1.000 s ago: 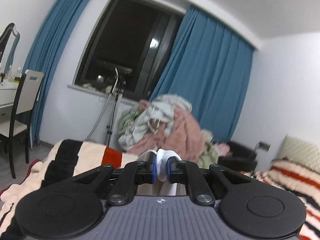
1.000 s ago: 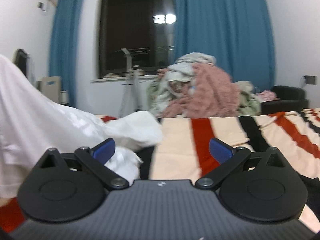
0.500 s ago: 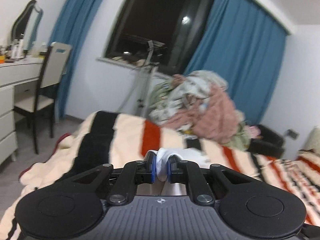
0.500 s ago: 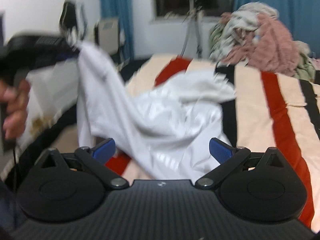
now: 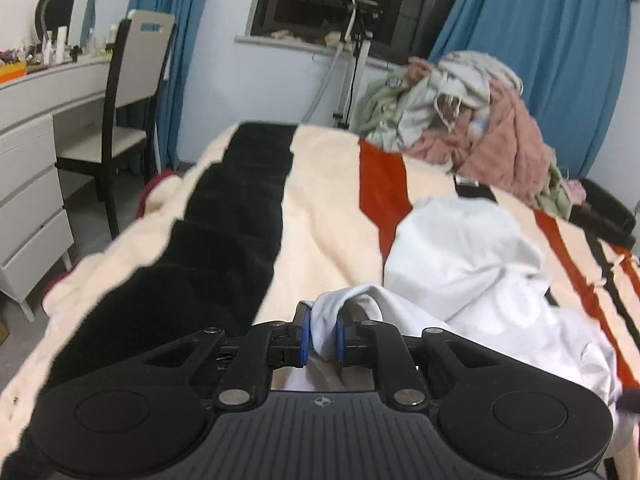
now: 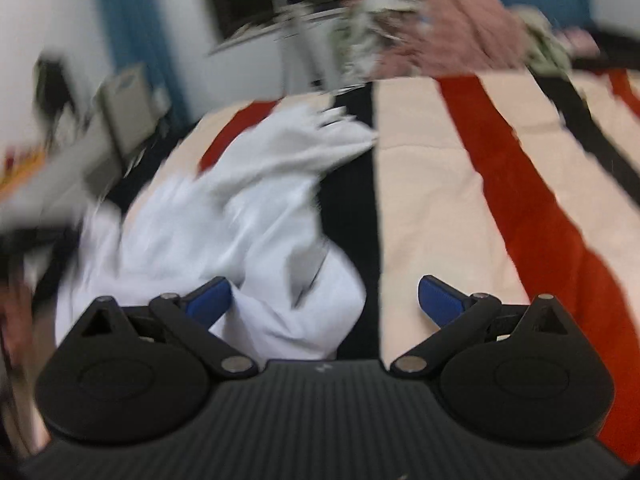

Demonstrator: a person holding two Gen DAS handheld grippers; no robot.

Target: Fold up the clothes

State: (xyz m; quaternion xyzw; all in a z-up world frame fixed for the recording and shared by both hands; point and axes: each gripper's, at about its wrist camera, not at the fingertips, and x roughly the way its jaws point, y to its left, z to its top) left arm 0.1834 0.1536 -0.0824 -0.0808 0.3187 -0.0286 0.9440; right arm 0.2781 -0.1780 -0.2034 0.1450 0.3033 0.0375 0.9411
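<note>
Two grippers, left gripper (image 5: 322, 338) pinching crumpled white garment (image 5: 472, 256), right gripper (image 6: 325, 300) spread, seemingly empty.

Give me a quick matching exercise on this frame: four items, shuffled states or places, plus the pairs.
Items:
1. left gripper
2. right gripper
3. white garment
4. clothes pile

States:
A. fingers spread wide, holding nothing
B. heaped at the far end of the bed, by the blue curtain
C. crumpled on the striped blanket, one edge pinched
D. fingers closed on white cloth

Pairs: 1-D, 2-A, 3-C, 4-B
</note>
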